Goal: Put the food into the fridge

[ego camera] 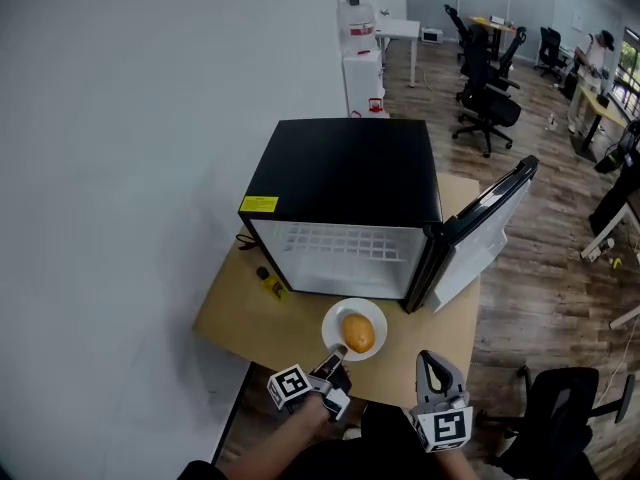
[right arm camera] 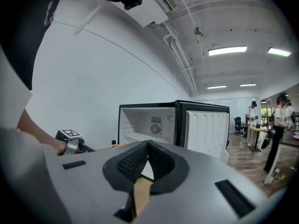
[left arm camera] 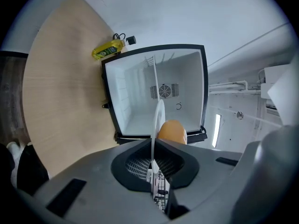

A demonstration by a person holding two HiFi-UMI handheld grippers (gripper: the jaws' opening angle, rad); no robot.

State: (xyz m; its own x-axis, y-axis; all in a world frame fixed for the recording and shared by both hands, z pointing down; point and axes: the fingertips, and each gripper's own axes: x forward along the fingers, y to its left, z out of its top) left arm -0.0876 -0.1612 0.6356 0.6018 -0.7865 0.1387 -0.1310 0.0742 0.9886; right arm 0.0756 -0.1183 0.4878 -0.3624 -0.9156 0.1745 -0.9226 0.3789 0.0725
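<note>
The left gripper (ego camera: 337, 352) points forward, nearly level, its jaws clamped on the rim of a plate (ego camera: 336, 319). The right gripper (ego camera: 432, 365) hovers just beside it, jaws together and empty.

Location type: open-plan office. Indicators: black swivel chairs (ego camera: 487, 108) grouped around desks (ego camera: 398, 30) on a wood-plank floor (ego camera: 540, 268); plain white walls (ego camera: 120, 148); linear ceiling lights (right arm camera: 227, 51) and exposed ceiling pipes (right arm camera: 180, 59); people (right arm camera: 279, 120) standing at a workstation in the background. A compact fridge (ego camera: 345, 173) stands on a light wooden table (ego camera: 240, 308) beside the wall.
</note>
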